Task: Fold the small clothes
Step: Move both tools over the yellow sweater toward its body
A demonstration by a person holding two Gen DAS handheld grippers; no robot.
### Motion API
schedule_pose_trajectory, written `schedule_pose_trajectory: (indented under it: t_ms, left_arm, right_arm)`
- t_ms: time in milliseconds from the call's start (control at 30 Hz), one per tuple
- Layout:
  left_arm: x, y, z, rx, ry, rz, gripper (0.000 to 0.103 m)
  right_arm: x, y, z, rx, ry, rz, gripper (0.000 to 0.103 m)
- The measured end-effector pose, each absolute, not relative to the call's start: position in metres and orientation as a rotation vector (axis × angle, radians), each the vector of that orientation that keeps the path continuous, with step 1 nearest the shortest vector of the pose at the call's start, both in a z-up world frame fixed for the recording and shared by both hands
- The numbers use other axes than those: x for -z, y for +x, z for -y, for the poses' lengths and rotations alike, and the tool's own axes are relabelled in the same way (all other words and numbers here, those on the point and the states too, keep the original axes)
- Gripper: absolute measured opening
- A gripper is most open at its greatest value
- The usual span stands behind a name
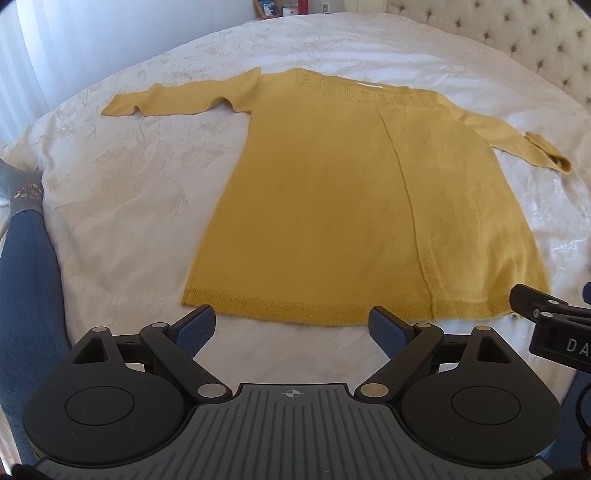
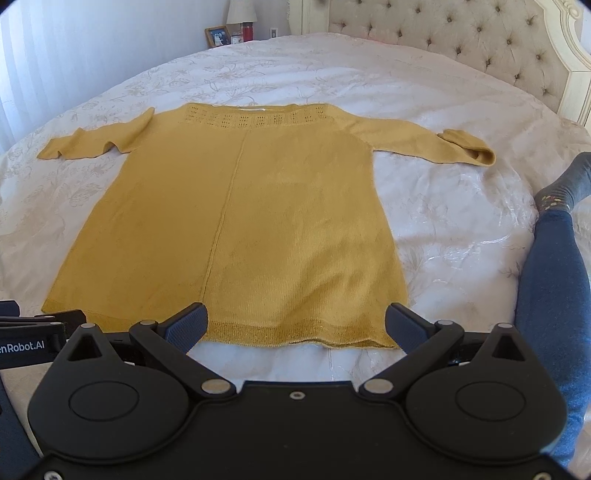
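Note:
A mustard-yellow knit sweater (image 1: 354, 206) lies flat on the white bedspread (image 1: 122, 206), hem towards me, neckline far, both sleeves spread out; the right cuff is folded over. It also shows in the right wrist view (image 2: 236, 229). My left gripper (image 1: 293, 325) is open and empty, just short of the hem's left half. My right gripper (image 2: 295, 323) is open and empty, its fingers over the hem's right part. The right gripper's body shows at the edge of the left wrist view (image 1: 546, 325).
A person's leg in blue leggings and a grey sock lies on the bed at the left (image 1: 26, 266) and at the right (image 2: 554, 258). A tufted headboard (image 2: 461, 33) stands at the far right. A nightstand with a photo frame (image 2: 218, 36) and lamp stands behind the bed.

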State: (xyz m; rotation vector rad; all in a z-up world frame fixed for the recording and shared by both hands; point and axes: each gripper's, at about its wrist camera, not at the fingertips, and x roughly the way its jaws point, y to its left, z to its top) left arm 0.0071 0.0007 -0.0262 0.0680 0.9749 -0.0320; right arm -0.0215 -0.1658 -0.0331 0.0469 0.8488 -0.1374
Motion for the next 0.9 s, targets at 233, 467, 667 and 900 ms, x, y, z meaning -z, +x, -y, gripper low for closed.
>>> schedule_pose_trajectory:
  t_ms: [233, 467, 667, 900]
  left_arm:
    - [0.029, 0.009, 0.001, 0.033, 0.084, -0.984, 0.091]
    - [0.032, 0.012, 0.003, 0.034, 0.091, -0.991, 0.091]
    - [0.037, 0.018, 0.004, 0.031, 0.098, -1.004, 0.091]
    - [0.050, 0.035, 0.003, 0.025, 0.106, -1.030, 0.091]
  right_arm:
    - [0.035, -0.020, 0.166, 0.137, 0.049, -0.859, 0.101]
    - [0.038, -0.016, 0.166, 0.142, 0.046, -0.870, 0.101]
    - [0.045, -0.012, 0.165, 0.129, 0.041, -0.880, 0.102]
    - [0.057, 0.001, 0.165, 0.097, 0.062, -0.913, 0.101]
